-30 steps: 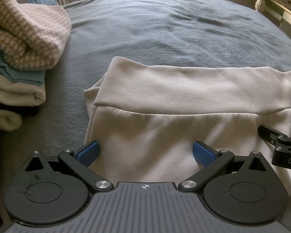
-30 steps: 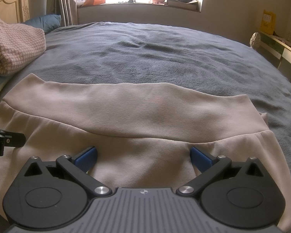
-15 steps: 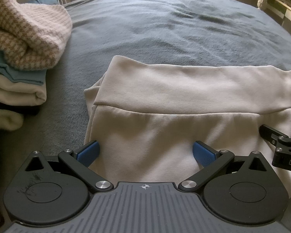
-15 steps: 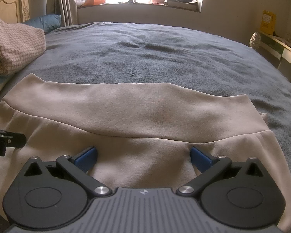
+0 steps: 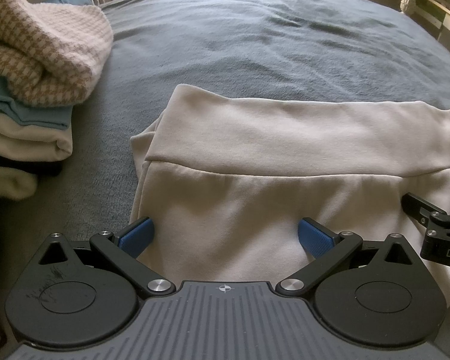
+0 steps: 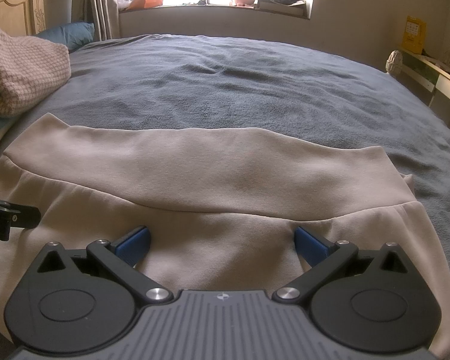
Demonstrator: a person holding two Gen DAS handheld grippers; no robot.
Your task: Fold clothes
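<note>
Left wrist view: the left gripper (image 5: 225,235) is being held low over the near part of a beige garment (image 5: 285,150), its blue pads spread wide with cloth lying between them but not pinched. The garment is being kept flat on the grey bedspread (image 5: 255,39), its wide band running across the far edge, so that both near corners are being offered for a lengthwise fold, as far as can be judged. From the right wrist view, the right gripper (image 6: 222,240) is likewise being held with its jaws parted over the same cloth, level with its partner, presumably so the two ends can be lifted together. A stack of folded clothes (image 5: 24,114) is being kept just to the left, well apart from the garment, topped by a houndstooth knit (image 5: 45,48). Against the frames from a second ago, almost nothing is being changed: both grippers are staying spread and the garment is lying as it did.
</note>
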